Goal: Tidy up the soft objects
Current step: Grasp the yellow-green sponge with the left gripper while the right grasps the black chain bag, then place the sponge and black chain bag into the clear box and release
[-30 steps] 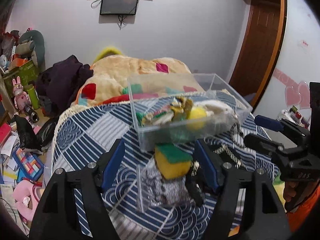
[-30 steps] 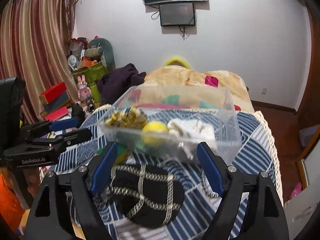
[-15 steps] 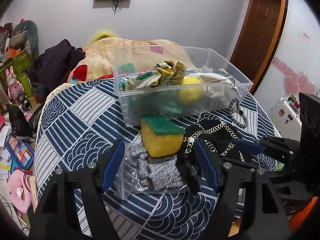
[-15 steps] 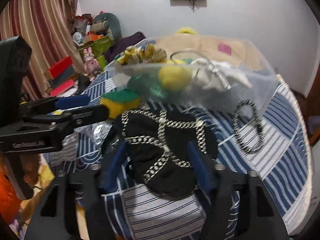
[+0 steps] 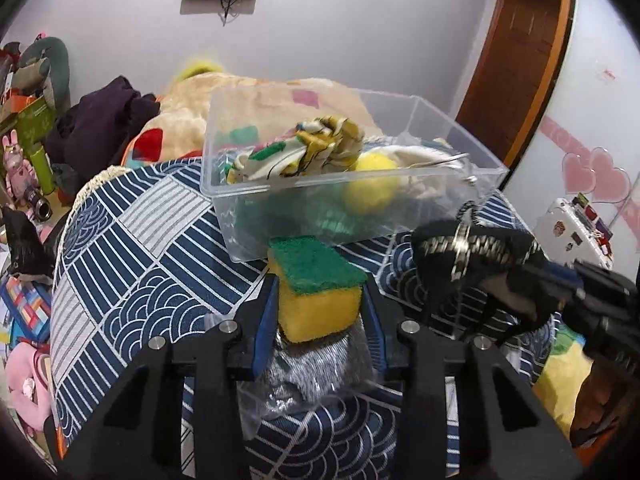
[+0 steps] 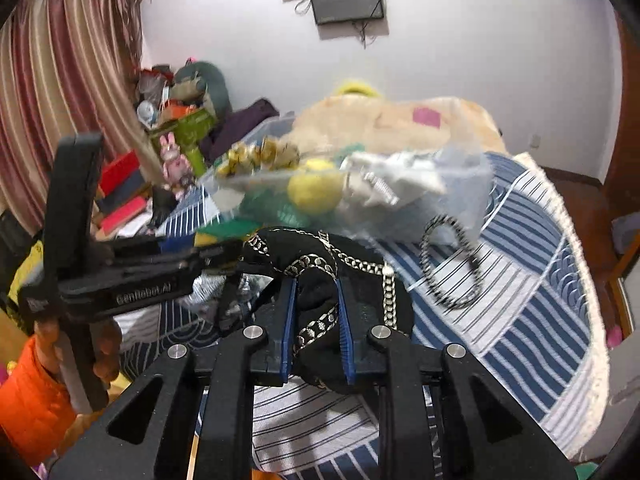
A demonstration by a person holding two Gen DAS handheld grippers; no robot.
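- The left gripper [image 5: 320, 312] is clamped on the yellow sponge with a green scouring top [image 5: 318, 292], its blue pads pressing the foam on both sides; the sponge sits between the fingers, just above a grey fabric piece in a clear wrapper [image 5: 316, 368] that lies on the blue patterned tablecloth [image 5: 132, 264].
- The right gripper [image 6: 316, 320] is clenched on a black cloth item trimmed with gold chain [image 6: 320, 280], a fold of it pinched between the pads, the rest bunched ahead of the fingers and draped over them.
- The clear plastic bin [image 5: 224, 184] stands just beyond the sponge, already holding a patterned scarf [image 5: 312, 152], a yellow ball [image 5: 370, 192] and pale cloth.
- The step in hand looks like carrying both grasped things into that bin. To do it well, I would lift the sponge high enough to pass the near wall, which stands taller than the sponge, and let go only once it is over the opening.
- The wrapper under the sponge may cling and come up with it, so a slow, straight rise seems wise.
- The black item hangs loose; its chains could catch on the bin rim or on the left gripper, which is close beside it in the right wrist view, so one hand should go in at a time.
- A black-and-white braided ring [image 6: 452, 260] lies on the cloth right of the black item, apart from both grippers.
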